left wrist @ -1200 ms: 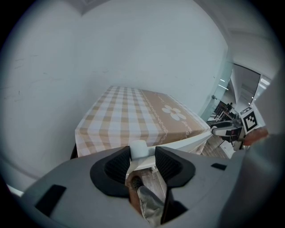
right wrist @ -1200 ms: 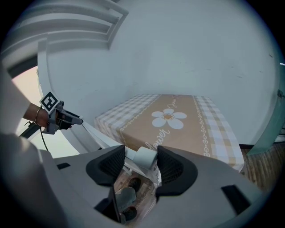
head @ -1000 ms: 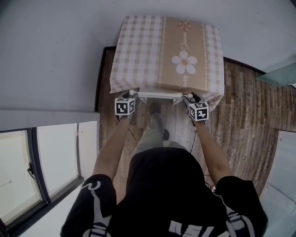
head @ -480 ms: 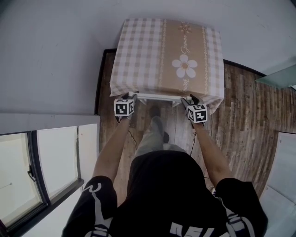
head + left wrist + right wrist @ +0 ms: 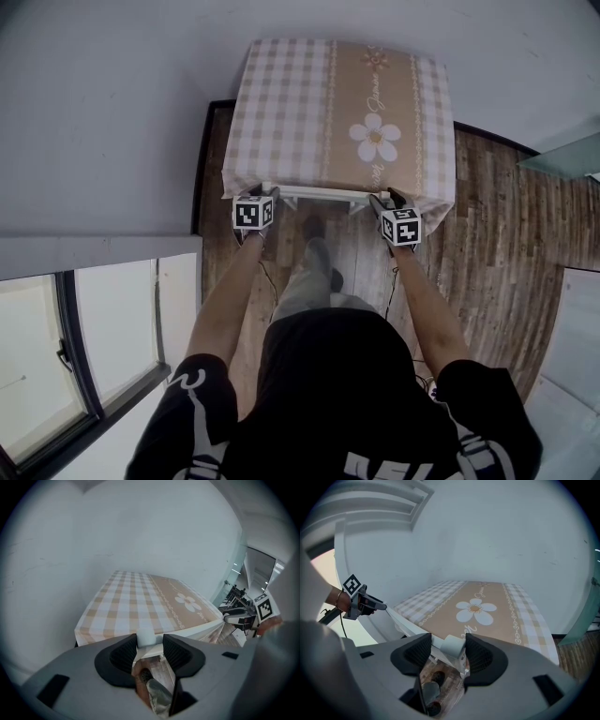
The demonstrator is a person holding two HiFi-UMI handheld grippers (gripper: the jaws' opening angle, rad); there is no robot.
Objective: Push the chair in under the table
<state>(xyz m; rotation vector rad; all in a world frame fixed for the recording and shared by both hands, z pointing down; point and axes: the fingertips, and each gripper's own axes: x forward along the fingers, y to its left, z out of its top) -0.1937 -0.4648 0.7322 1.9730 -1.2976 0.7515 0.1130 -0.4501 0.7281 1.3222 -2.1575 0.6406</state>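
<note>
A plank wood floor (image 5: 487,216) runs up to a pale wall (image 5: 112,112), and against that wall stands a small table (image 5: 246,183) under a beige checked tablecloth (image 5: 291,103) with a tan daisy band. The white chair (image 5: 319,194) sits at the table's near edge, between the table and the person. Only its top rail (image 5: 323,196) shows below the cloth's hem, and the seat seems tucked beneath, though the cloth hides how far. The left gripper (image 5: 265,195) is at the rail's left end and the right gripper (image 5: 382,200) at its right end, level with each other. In the left gripper view the jaws are closed on the rail's white squared corner (image 5: 144,638), which fills the gap between the ribbed pads (image 5: 123,654). In the right gripper view the rail's rounded end (image 5: 452,646) is pinched the same way, touching both pads (image 5: 479,657).
</note>
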